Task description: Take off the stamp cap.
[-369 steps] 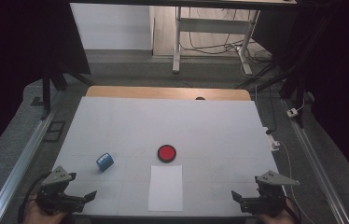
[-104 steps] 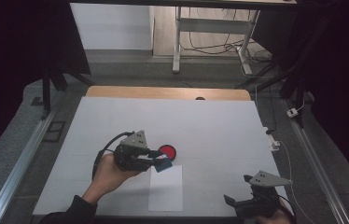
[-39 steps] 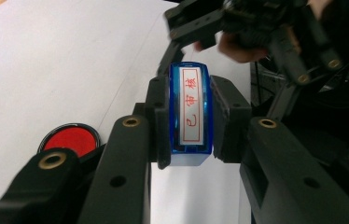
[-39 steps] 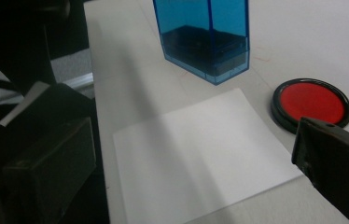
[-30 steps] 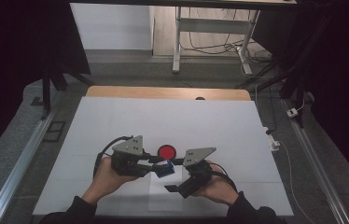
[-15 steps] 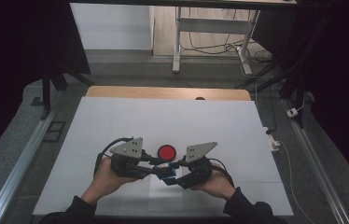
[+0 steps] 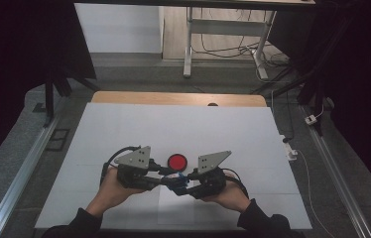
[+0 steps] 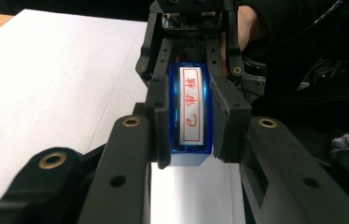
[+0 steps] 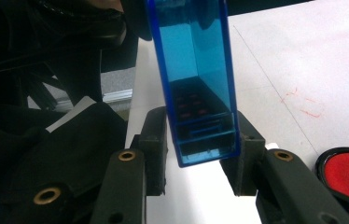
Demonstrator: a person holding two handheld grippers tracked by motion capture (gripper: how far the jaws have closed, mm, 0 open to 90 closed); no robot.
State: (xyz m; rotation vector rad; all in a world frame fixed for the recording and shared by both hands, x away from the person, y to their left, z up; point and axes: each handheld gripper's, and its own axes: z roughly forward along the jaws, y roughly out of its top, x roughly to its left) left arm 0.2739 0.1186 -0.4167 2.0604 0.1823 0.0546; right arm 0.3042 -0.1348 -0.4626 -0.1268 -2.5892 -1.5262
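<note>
A small blue stamp [image 7: 176,179] hangs just above the table between my two grippers, which face each other. My left gripper [image 7: 166,177] is shut on the stamp body [image 8: 190,112], whose white label with red characters faces up between the pads. My right gripper [image 7: 184,185] has just been closing, and the stamp's clear blue cap [image 9: 196,70] stands between its jaws with the pads [image 9: 156,140] against its sides. A round red ink pad [image 7: 177,161] lies just behind the grippers on the table.
A white sheet of paper [image 7: 173,210] lies under the grippers on the white table cover [image 7: 124,129]; a faint red mark [image 9: 303,102] is on it. The ink pad [image 9: 347,170] sits close to my right gripper. A metal rail [image 7: 20,173] runs along the table's left side.
My right gripper came in a little toward the left one and its jaws closed around the stamp's blue cap. My left gripper kept still with the stamp in it.
</note>
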